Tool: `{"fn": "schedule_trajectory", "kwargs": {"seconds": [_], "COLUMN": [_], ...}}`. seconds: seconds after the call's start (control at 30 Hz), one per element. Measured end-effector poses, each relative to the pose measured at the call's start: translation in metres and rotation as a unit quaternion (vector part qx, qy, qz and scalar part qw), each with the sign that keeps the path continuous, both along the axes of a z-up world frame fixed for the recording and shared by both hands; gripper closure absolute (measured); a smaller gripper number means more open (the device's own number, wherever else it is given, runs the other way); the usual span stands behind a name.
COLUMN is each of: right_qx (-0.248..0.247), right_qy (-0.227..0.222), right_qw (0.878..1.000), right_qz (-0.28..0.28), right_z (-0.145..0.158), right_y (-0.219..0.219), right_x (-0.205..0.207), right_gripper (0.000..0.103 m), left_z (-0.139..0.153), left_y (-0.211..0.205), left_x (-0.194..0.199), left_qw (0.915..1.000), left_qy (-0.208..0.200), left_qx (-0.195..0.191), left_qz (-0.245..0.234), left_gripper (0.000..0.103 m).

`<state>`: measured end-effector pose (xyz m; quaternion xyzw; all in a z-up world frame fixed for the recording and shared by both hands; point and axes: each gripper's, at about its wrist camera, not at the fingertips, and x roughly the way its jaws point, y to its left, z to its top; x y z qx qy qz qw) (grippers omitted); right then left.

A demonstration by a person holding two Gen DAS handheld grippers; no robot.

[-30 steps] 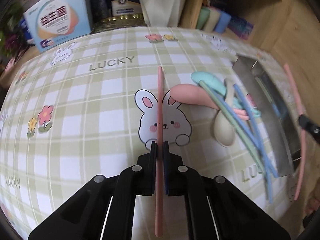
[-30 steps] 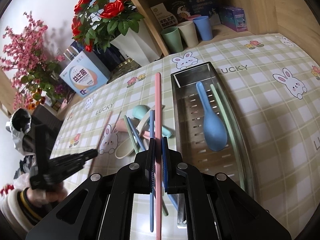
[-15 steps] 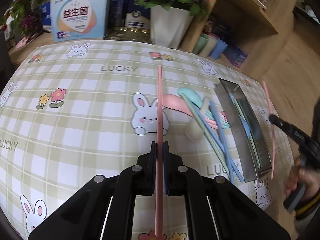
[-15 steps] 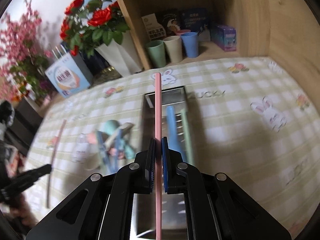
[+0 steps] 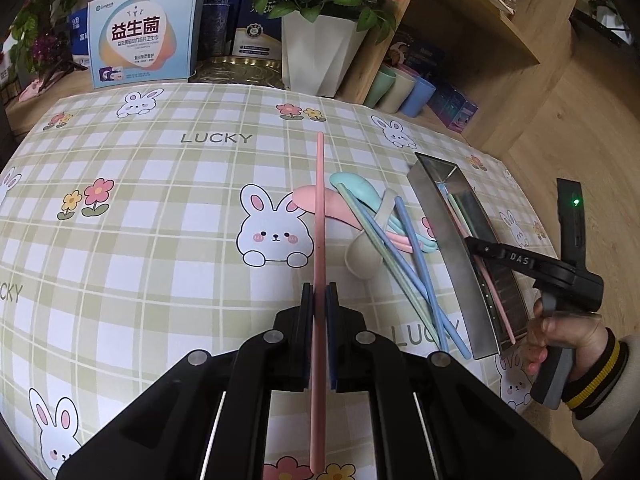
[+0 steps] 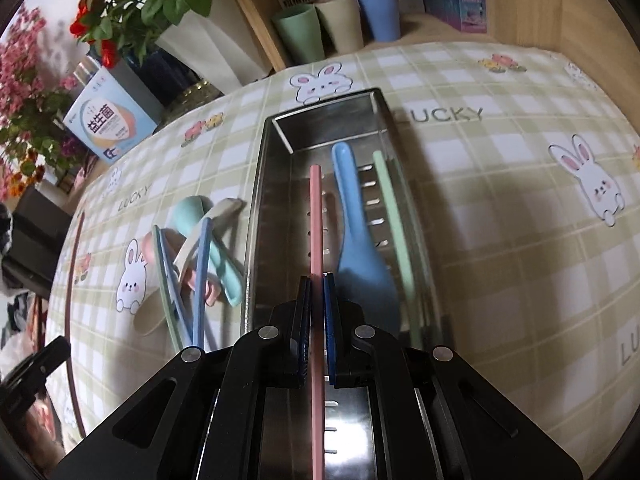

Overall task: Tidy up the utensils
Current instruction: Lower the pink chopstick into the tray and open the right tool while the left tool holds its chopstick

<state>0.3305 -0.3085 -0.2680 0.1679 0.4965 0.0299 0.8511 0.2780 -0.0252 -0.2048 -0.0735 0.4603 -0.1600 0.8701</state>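
Note:
My left gripper (image 5: 319,290) is shut on a pink chopstick (image 5: 319,208), held above the checked tablecloth beside a bunny print. To its right lies a pile of utensils: a pink spoon (image 5: 306,199), a teal spoon (image 5: 352,184), a beige spoon (image 5: 362,258) and blue chopsticks (image 5: 416,252). My right gripper (image 6: 317,282) is shut on a second pink chopstick (image 6: 317,216), which points down into the steel tray (image 6: 256,200). A blue spoon (image 6: 356,240) and a green chopstick (image 6: 394,220) lie inside the tray.
A white pot of red roses (image 5: 316,48), a printed box (image 5: 140,36) and dark boxes stand along the table's back. Three cups (image 6: 340,24) sit on a wooden shelf behind the tray. A hand with a striped cuff (image 5: 568,340) holds the right tool.
The right gripper swung over the tray and sank, bringing its pink chopstick low inside it. The left gripper rose and drew back at first, then held still with its chopstick.

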Motion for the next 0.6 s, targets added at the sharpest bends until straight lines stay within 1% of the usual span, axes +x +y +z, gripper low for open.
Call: {"fn": "schedule_trajectory", "kwargs": {"seconds": [0.1,0.23,0.43,0.5,0.6], "right_qx": [-0.001,0.001,0.0,-0.003,-0.008], "right_qy": [0.008,0.016,0.027,0.028,0.018], "right_qw": [1.0,1.0,1.0,1.0,1.0], "right_qz": [-0.003,-0.009,0.003,0.004,0.001], "right_z": [-0.0036,-0.0049,-0.0075,-0.0072,-0.0024], "right_y": [0.0021,0.0001,0.0023,0.004,0.0048], "right_x": [0.0018,0.0042,0.0065,0.0063,0.0034], "right_gripper": [0.097,0.097,0.097,0.097,0.097], "left_z": [-0.0023,-0.0041,-0.0028,-0.0028,-0.0016], "left_y": [0.0019,0.0052,0.0052,0.0041,0.0039], "left_x": [0.0019,0.0024,0.0021,0.0014,0.0004], "left_qw": [0.9999,0.9998,0.9999,0.9999,0.9999], "left_qy": [0.007,0.012,0.012,0.013,0.012], "left_qx": [0.007,0.002,0.0,0.0,-0.001], "left_qz": [0.007,0.012,0.008,0.007,0.007], "left_gripper": [0.097,0.097,0.097,0.097,0.097]}}
